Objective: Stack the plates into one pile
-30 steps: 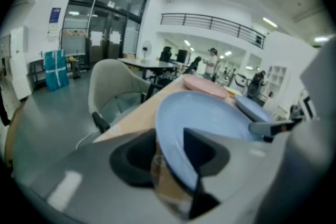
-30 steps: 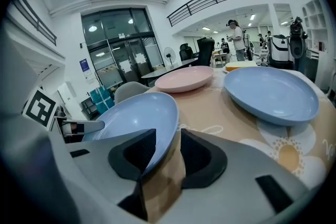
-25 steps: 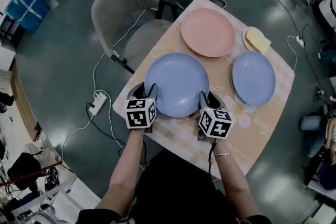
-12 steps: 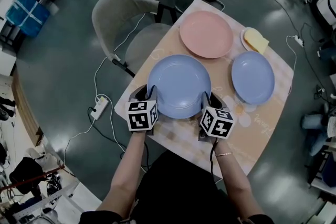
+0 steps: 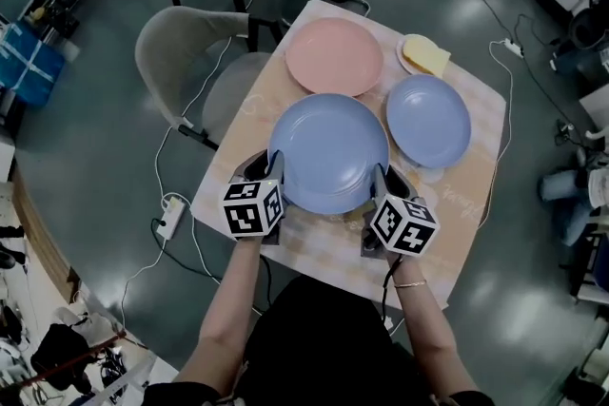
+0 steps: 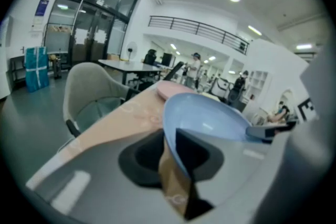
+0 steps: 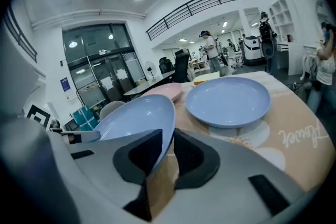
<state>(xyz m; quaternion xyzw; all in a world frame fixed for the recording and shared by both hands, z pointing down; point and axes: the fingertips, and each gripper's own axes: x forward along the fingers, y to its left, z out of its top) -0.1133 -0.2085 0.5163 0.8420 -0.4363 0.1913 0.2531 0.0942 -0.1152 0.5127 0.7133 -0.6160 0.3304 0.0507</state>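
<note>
Big blue plate is sitting mid-frame on the table, spanning between the grippers. Left gripper is closing around its left rim and right gripper around its right rim, neither clamping yet. Pink plate is lying directly above.
</note>
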